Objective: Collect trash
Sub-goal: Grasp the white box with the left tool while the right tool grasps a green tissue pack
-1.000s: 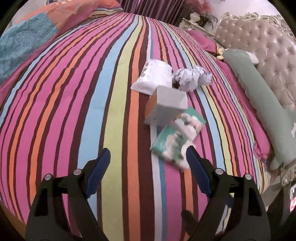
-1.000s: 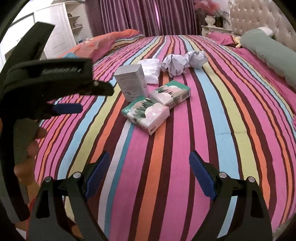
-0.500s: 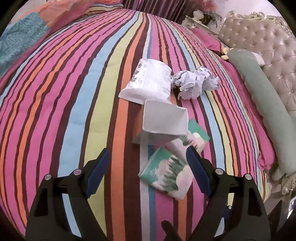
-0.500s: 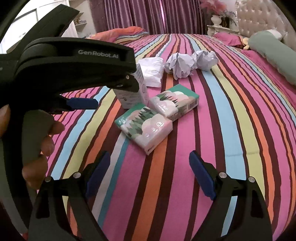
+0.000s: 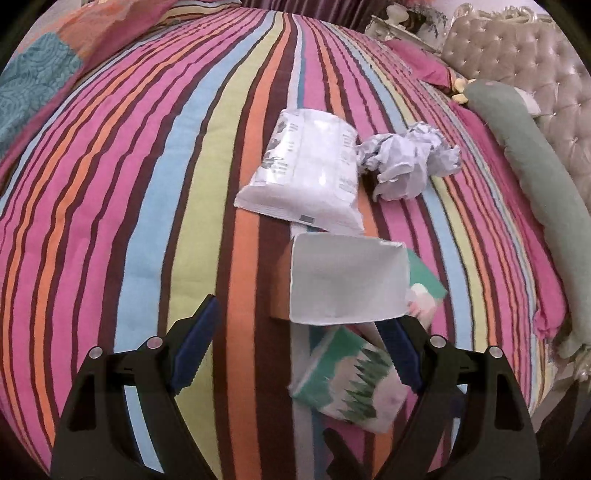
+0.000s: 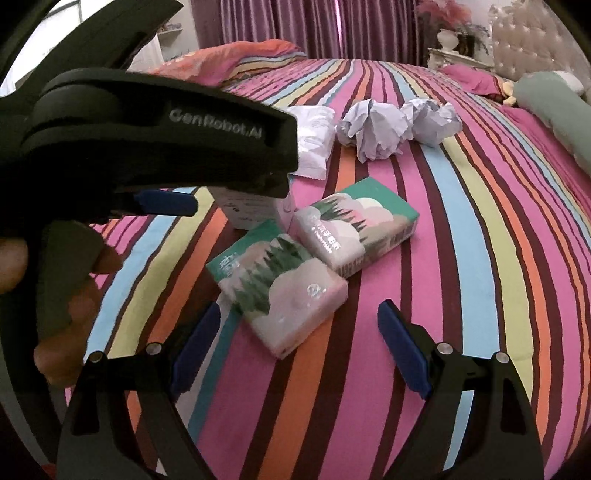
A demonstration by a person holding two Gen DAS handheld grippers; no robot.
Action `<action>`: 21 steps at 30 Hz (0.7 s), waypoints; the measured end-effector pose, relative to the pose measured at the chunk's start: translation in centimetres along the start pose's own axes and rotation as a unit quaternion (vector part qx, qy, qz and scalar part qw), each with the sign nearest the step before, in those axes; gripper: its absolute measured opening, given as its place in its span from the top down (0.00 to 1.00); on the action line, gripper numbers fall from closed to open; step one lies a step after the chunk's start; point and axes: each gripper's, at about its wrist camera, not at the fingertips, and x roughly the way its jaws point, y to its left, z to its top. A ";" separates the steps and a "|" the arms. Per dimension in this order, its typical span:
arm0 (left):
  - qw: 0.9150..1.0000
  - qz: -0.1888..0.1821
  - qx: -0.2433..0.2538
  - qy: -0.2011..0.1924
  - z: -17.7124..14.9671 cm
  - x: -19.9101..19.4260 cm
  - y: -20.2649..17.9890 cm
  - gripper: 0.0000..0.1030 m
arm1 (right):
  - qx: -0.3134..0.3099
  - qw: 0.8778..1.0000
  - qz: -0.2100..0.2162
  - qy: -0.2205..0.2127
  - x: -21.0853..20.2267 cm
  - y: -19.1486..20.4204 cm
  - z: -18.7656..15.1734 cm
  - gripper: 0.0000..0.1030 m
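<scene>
Trash lies in a pile on the striped bedspread (image 5: pixel 147 221). An upright white box (image 5: pixel 347 280) stands just ahead of my open left gripper (image 5: pixel 297 349), close to its right finger. A green-and-pink tissue pack (image 5: pixel 347 380) lies below it, between the finger tips, untouched. Beyond are a flat white plastic packet (image 5: pixel 306 170) and crumpled paper (image 5: pixel 406 158). My right gripper (image 6: pixel 299 349) is open over the near tissue pack (image 6: pixel 280 291); a second pack (image 6: pixel 354 225) lies behind it. The left gripper's black frame (image 6: pixel 166 140) hides most of the box (image 6: pixel 251 210).
A person's hand (image 6: pixel 66 288) holds the left gripper at the left edge. A long green bolster (image 5: pixel 535 192) and tufted headboard (image 5: pixel 524 62) run along the right. Folded bedding (image 5: pixel 44 74) lies far left, purple curtains (image 6: pixel 314 26) behind. The bed's edge (image 5: pixel 554 369) drops off lower right.
Both grippers have moved forward and down toward the pile, which now looms larger and lower in both views. The left gripper has slid further across the right wrist view. Jaws unchanged.
</scene>
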 end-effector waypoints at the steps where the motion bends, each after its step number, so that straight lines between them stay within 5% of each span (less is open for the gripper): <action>1: 1.000 0.000 0.001 -0.001 0.0 0.1 0.1 0.21 | -0.001 1.000 -0.001 0.000 0.2 0.0 0.1 0.20; 3: 1.000 0.004 0.003 -0.007 0.1 0.1 0.4 0.23 | -0.002 1.000 -0.002 0.001 0.4 0.1 0.4 0.20; 8: 1.000 -0.019 0.007 -0.006 0.5 0.2 0.1 0.52 | -0.014 1.000 -0.007 0.016 1.4 1.1 0.9 0.20; 21: 0.998 -0.049 -0.024 -0.020 0.4 -0.3 1.6 0.53 | 0.006 1.000 -0.011 0.012 0.5 0.3 0.0 0.39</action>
